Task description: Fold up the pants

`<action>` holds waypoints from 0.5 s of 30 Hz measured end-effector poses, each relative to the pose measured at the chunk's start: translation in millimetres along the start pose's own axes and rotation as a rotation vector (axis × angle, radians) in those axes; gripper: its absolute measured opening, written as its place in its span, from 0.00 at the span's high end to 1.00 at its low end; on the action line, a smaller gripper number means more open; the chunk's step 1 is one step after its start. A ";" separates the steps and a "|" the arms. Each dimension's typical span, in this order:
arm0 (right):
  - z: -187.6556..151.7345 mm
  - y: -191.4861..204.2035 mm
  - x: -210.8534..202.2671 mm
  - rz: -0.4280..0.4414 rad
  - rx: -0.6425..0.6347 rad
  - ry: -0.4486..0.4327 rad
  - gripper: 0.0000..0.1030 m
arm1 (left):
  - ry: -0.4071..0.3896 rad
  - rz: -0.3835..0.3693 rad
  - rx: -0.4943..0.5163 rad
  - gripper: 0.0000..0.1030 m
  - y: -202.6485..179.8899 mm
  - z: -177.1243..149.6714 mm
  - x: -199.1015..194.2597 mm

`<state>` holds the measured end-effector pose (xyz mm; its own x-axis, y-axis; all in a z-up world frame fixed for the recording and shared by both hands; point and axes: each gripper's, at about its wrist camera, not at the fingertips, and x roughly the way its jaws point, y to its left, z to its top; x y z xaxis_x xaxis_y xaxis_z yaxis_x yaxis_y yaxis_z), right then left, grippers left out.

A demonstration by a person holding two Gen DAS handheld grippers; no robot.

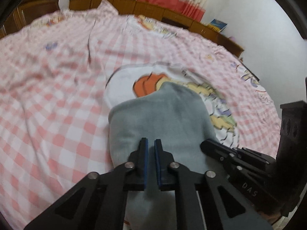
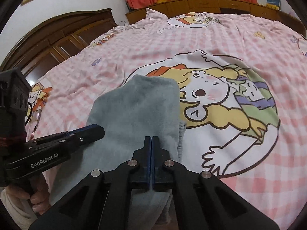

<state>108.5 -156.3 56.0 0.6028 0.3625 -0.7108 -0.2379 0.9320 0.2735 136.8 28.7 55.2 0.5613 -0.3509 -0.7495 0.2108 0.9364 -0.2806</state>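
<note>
Folded grey pants (image 1: 163,115) (image 2: 138,105) lie as a soft oblong on the pink checked bed cover (image 1: 57,95) (image 2: 268,159). My left gripper (image 1: 151,143) hovers over their near half, shut to a thin slit; grey cloth shows through, but I cannot tell if any is pinched. In the right wrist view the left gripper (image 2: 99,130) rests at the pants' left edge. My right gripper (image 2: 151,140) is shut, pads touching, over the near right part of the pants. In the left wrist view the right gripper (image 1: 204,144) sits by the pants' right edge.
A large cartoon print (image 2: 220,99) covers the bed to the right of the pants. A dark wooden headboard (image 2: 57,34) stands on the left and low wooden cabinets (image 2: 211,3) line the far side. A person's hand (image 2: 38,197) holds the left gripper's handle.
</note>
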 end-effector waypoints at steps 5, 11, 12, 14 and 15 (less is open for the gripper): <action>-3.6 15.5 -34.1 0.011 -0.061 0.008 1.00 | -0.017 -0.025 -0.039 0.92 -0.1 -6.0 -17.0; -32.0 41.2 -67.6 0.019 -0.149 0.047 1.00 | -0.032 -0.023 -0.039 0.89 -11.6 -27.4 -62.1; -37.4 42.2 -70.3 0.019 -0.150 0.044 1.00 | -0.031 -0.026 -0.042 0.89 -13.8 -32.4 -67.2; -47.8 41.2 -66.3 -0.014 -0.152 0.057 1.00 | -0.026 -0.047 -0.049 0.89 -19.1 -45.9 -77.5; -51.7 38.7 -62.5 -0.031 -0.148 0.071 1.00 | -0.023 -0.052 -0.049 0.89 -21.2 -51.9 -80.4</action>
<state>22.2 -143.1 77.5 0.5577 0.3272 -0.7629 -0.3324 0.9302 0.1559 45.7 37.1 90.3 0.5686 -0.3987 -0.7195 0.2015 0.9155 -0.3481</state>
